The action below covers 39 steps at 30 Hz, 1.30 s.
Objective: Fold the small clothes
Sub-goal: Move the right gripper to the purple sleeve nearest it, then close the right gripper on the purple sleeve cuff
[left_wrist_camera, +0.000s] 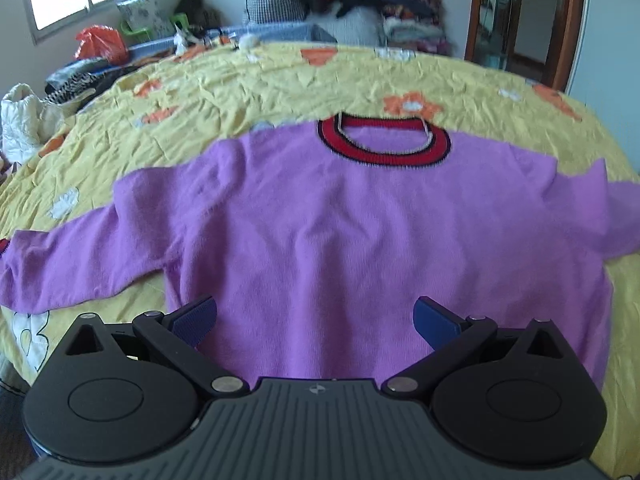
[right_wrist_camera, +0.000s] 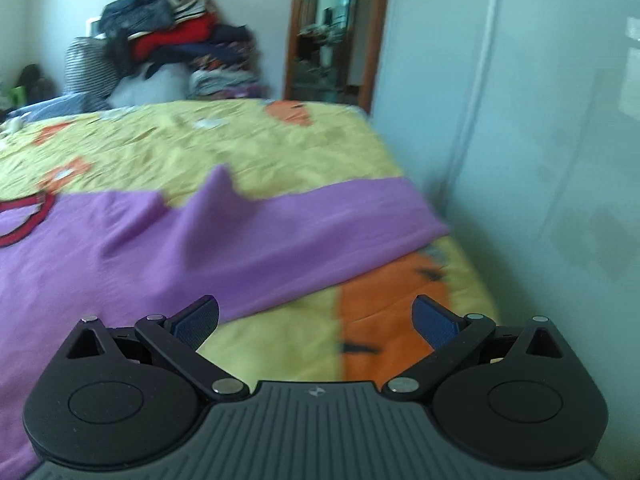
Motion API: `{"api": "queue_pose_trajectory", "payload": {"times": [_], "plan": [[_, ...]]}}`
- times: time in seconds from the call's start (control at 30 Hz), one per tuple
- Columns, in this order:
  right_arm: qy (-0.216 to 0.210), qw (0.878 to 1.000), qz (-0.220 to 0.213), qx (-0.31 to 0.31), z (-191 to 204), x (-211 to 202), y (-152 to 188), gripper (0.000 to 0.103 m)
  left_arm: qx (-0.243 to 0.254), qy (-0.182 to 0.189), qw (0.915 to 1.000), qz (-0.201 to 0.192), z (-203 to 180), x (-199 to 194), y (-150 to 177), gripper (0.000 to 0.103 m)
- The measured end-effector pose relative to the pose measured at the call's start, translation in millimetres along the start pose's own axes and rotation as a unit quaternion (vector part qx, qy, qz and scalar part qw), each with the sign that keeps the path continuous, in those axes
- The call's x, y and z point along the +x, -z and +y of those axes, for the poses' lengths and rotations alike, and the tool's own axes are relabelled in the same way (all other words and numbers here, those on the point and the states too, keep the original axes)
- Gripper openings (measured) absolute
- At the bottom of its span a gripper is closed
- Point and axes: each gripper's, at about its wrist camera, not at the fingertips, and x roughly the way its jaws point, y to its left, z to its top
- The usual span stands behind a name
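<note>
A purple sweater (left_wrist_camera: 328, 232) with a red and black collar (left_wrist_camera: 384, 140) lies flat on the yellow flowered bedspread (left_wrist_camera: 248, 88), both sleeves spread outward. My left gripper (left_wrist_camera: 316, 320) hovers open over the sweater's lower body, holding nothing. In the right wrist view the sweater's right sleeve (right_wrist_camera: 320, 220) stretches toward the bed's right edge. My right gripper (right_wrist_camera: 316, 320) is open above the bedspread (right_wrist_camera: 280, 344), just in front of that sleeve, with nothing between its fingers.
A tall pile of clothes (left_wrist_camera: 360, 0) is stacked beyond the bed's far side. Bags and loose items (left_wrist_camera: 100, 44) crowd the far left. A wooden door frame (right_wrist_camera: 372, 32) and a pale wall (right_wrist_camera: 540, 160) stand close along the bed's right side.
</note>
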Motion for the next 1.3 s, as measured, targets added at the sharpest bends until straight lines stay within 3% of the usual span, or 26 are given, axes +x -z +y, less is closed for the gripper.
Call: {"api": "queue_pose_trajectory", "payload": {"times": [0.07,0.13,0.2,0.27,0.37,0.5,0.63,0.67,0.7,0.73,0.77,0.8,0.87,1.07,1.3], "plan": [[-0.015,1.0,-0.006,0.025,-20.3,7.1,-6.6,0.103,0.014,0.02,0.9997,0.011,-3.0,2.0,-0.3,0.103],[-0.056,0.994,0.001,0.094,-49.3,19.5,-11.8,0.103,0.026,0.067,0.997,0.027,-5.9,5.7,0.2,0.103],[-0.131,0.971,0.002,0.199,-84.5,38.8,-15.7,0.103,0.024,0.091,0.9952,0.03,-6.7,7.4,5.1,0.103],[-0.167,0.947,0.026,0.274,-109.8,64.8,-21.3,0.103,0.026,0.091,0.9951,0.029,-8.2,6.3,10.3,0.103],[-0.153,0.934,0.031,0.32,-132.0,89.7,-28.5,0.103,0.039,0.082,0.9955,0.027,-10.5,6.0,13.4,0.103],[-0.171,0.905,0.041,0.388,-157.5,125.4,-30.8,0.102,0.037,0.072,0.9962,0.032,-5.5,9.2,10.6,0.103],[-0.179,0.894,0.038,0.409,-169.2,147.7,-41.1,0.096,0.032,0.069,0.9954,0.059,-2.3,19.5,9.4,0.103],[-0.178,0.892,0.04,0.413,-170.0,154.5,-44.4,0.086,0.032,0.069,0.9952,0.062,-1.8,21.2,10.1,0.103],[-0.174,0.891,0.044,0.416,-171.4,160.0,-46.6,0.061,0.032,0.068,0.9952,0.063,-1.6,22.1,11.1,0.103],[-0.171,0.889,0.057,0.422,-171.9,168.3,-48.8,0.045,0.033,0.068,0.9951,0.064,-1.3,22.2,11.8,0.103],[-0.172,0.884,0.07,0.429,-175.7,173.0,-46.5,0.016,0.032,0.068,0.995,0.066,-0.8,22.0,12.4,0.103],[-0.173,0.88,0.078,0.436,-177.5,179.6,-44.2,0.007,0.031,0.07,0.9948,0.067,0.5,21.9,13.1,0.103],[-0.182,0.87,0.071,0.453,-179.7,188.0,-40.3,0.006,0.025,0.074,0.9945,0.07,4.1,21.2,14.1,0.103],[-0.191,0.884,0.017,0.425,-164.3,144.9,-54.7,0.005,-0.012,0.08,0.9947,0.062,22.8,13.5,13.2,0.103],[-0.261,0.919,-0.065,0.288,-79.2,44.0,-100.3,0.005,-0.051,0.081,0.994,0.053,44.7,5.5,15.1,0.103]]}}
